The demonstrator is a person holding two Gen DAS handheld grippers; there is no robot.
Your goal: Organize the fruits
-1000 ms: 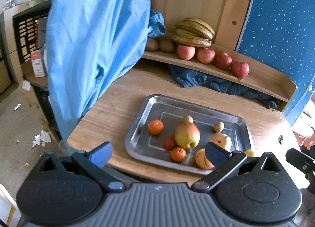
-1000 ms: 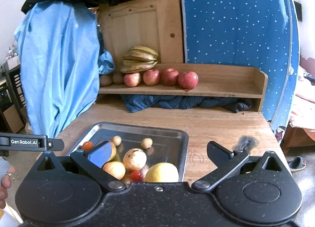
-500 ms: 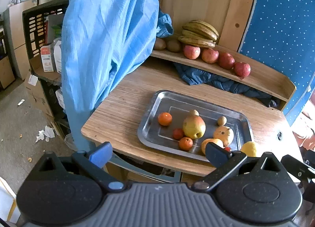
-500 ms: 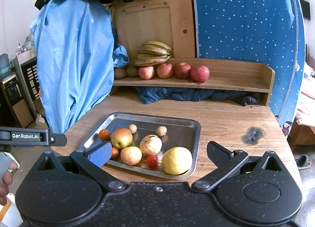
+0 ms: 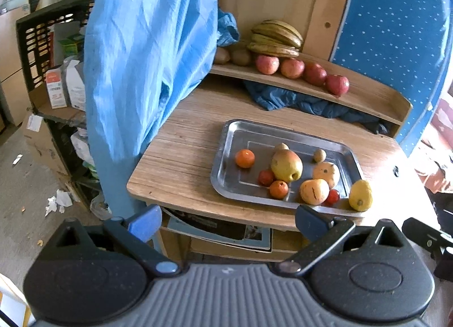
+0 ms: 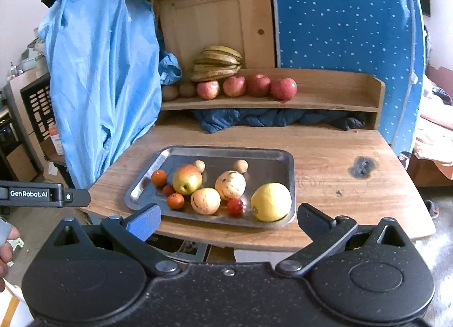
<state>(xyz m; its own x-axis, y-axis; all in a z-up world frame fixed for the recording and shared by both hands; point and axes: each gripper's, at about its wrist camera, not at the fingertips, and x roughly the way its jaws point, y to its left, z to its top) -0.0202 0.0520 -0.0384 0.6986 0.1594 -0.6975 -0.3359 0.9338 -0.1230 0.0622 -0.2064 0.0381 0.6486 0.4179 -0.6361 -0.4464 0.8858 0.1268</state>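
1. The loose fruit is all in the metal tray (image 6: pixel 287 165) on the counter (image 6: pixel 354 199), straight ahead of both tools and well out of reach of their tips. Nearest the right tool (image 6: pixel 228 218) is a big lemon (image 6: pixel 271 201) in the tray's near right corner, with a small red fruit (image 6: pixel 235 205) touching-close on its left.
2. Further in: two pale speckled fruits (image 6: pixel 230 184), a yellow-red apple (image 6: pixel 187 179), three small orange ones (image 6: pixel 158 177) off to the left, and two little brown round ones (image 6: pixel 240 166) toward the far side.
3. Handling guess: the lemon and apple look firm and a bit heavy, so pinch across the widest middle. The small red and orange ones look soft-skinned and roll easily on slick metal, so go gently and come down from above.
4. Beyond the tray, the shelf (image 6: pixel 334 100) already carries bananas (image 6: pixel 216 62), four red apples (image 6: pixel 283 88) in a row and two brown fruits (image 6: pixel 187 89) at the left end. Its right half is bare wood.
5. Left tool (image 5: pixel 228 220): fingers spread wide, holding nothing. Right tool: same, spread and empty.
6. Can't tell whether the tray is being emptied onto the shelf or is the final spot for these; the scene fits either.
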